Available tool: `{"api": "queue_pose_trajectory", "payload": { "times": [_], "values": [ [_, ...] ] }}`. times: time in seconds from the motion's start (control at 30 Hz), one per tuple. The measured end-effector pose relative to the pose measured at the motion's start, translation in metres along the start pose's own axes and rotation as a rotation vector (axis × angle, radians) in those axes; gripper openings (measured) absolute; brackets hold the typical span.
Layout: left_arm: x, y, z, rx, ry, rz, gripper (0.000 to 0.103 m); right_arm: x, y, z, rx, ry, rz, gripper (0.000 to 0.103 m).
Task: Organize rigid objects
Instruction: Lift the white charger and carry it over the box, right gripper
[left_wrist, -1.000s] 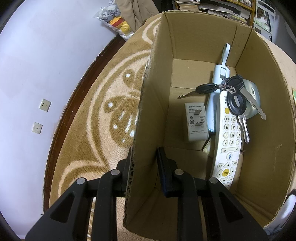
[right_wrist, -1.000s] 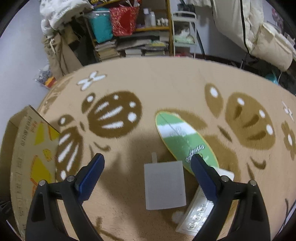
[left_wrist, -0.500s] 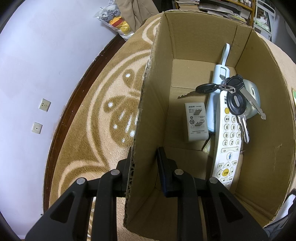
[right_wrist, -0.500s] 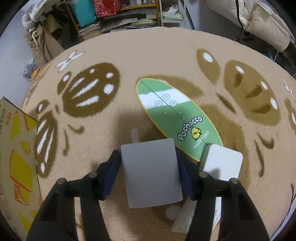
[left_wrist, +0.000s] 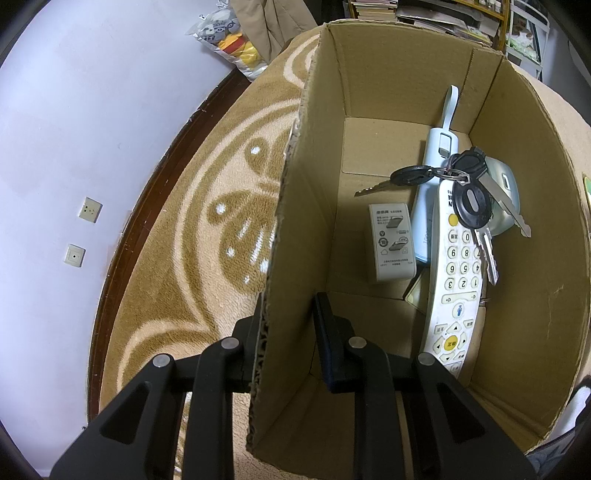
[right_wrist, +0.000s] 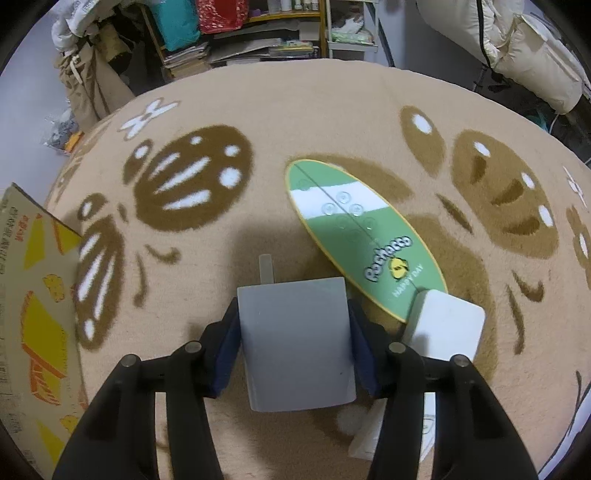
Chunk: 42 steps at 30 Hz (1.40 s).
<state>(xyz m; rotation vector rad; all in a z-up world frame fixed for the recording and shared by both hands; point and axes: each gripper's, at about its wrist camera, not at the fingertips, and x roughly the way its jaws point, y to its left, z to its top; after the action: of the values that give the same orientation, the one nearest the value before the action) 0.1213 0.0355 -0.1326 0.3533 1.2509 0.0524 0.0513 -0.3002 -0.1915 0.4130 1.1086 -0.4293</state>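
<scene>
Your right gripper (right_wrist: 293, 341) has just been closing and now clamps the flat, smooth grey block (right_wrist: 295, 343) above the fuzzy carpet (right_wrist: 295, 122). Your left gripper (left_wrist: 286, 341) pinches the corrugated cardboard box (left_wrist: 295, 258) wall, nearly closed.

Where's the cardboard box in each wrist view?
Left wrist: cardboard box fills the centre and right; the left gripper is shut on its near wall.
Right wrist: only its printed outer side shows, at the left edge.
Shared landmark: the tan patterned carpet.
</scene>
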Motion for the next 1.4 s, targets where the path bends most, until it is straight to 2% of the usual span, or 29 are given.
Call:
{"api": "queue_pose_trajectory", "payload": {
  "times": [0.3, 0.53, 0.8, 1.3, 1.4],
  "values": [
    [0.0, 0.0, 0.0, 0.008, -0.001, 0.007, 0.022, -0.017, 0.019, 0.002, -0.027, -0.047, 0.046, 0.056],
    [0.0, 0.0, 0.0, 0.009, -0.001, 0.008, 0.022, -0.04, 0.039, 0.003, -0.054, -0.091, 0.156, 0.056],
    [0.0, 0.0, 0.0, 0.008, -0.001, 0.006, 0.022, -0.077, 0.07, 0.005, -0.124, -0.188, 0.275, 0.056],
    [0.0, 0.001, 0.001, 0.005, 0.0, 0.002, 0.022, -0.118, 0.13, -0.003, -0.263, -0.32, 0.413, 0.056],
    [0.0, 0.001, 0.001, 0.006, 0.0, 0.004, 0.022, -0.128, 0.142, -0.006, -0.291, -0.344, 0.466, 0.056]
  ]
}}
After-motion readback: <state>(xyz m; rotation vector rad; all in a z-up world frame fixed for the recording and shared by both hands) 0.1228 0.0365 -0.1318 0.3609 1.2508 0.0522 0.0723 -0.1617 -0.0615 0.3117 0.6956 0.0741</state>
